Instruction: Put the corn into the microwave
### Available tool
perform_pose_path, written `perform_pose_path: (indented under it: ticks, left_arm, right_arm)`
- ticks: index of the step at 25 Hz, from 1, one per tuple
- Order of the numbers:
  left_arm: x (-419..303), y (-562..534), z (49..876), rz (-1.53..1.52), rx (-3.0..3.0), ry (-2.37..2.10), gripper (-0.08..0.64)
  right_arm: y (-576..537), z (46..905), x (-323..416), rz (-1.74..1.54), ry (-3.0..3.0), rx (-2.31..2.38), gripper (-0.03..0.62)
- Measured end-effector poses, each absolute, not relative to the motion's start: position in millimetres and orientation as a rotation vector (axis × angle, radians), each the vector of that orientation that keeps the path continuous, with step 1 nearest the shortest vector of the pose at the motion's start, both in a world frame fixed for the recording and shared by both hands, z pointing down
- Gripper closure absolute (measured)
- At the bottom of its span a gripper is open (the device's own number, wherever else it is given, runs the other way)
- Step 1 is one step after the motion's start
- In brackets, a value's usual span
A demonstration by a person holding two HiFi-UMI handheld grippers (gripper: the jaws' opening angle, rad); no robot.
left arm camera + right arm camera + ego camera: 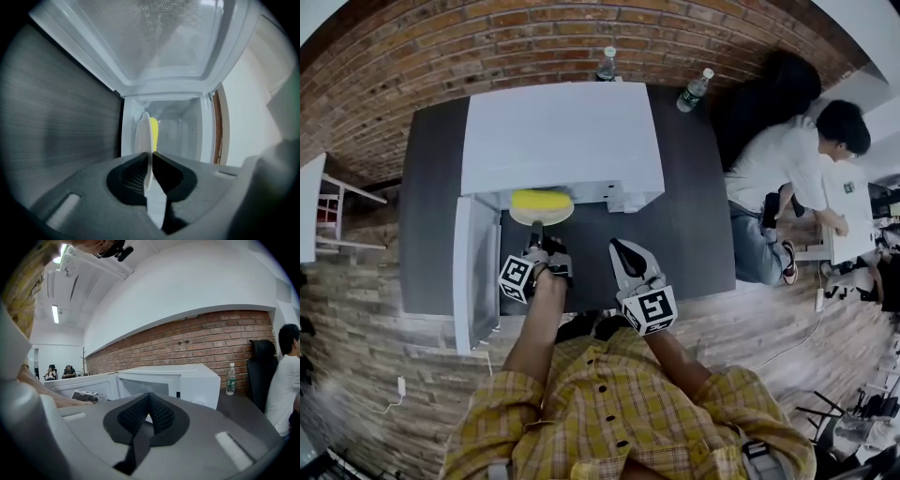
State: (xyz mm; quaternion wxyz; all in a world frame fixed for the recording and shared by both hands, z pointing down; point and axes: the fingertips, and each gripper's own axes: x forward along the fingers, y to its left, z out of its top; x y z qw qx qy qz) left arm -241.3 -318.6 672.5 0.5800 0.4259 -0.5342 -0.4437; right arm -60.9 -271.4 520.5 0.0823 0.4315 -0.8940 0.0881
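Observation:
The yellow corn (pixel 539 199) lies on a white plate (pixel 542 212) at the mouth of the white microwave (pixel 562 131). The microwave's door (pixel 475 267) is swung open to the left. My left gripper (pixel 536 234) is shut on the plate's near rim. In the left gripper view the plate (pixel 142 136) shows edge-on between the pads, with the corn (pixel 154 133) on its far side and the microwave's cavity (pixel 180 133) straight ahead. My right gripper (pixel 623 251) hangs over the dark table in front of the microwave (pixel 168 378), shut (pixel 149 403) and holding nothing.
The microwave stands on a dark table (pixel 694 216) against a brick wall. Two water bottles (pixel 607 64) (pixel 695 89) stand at the table's back edge. A person (pixel 797 159) sits at the table's right side. A white chair (pixel 323 211) stands far left.

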Motion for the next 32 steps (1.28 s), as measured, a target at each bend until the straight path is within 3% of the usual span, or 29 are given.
perform_pose_path:
  ticks: [32]
  left_arm:
    - [-241, -370, 709, -0.960, 0.957, -1.321, 0.548]
  right_arm:
    - [-298, 528, -50, 0.295, -2.661, 1.308, 0.594]
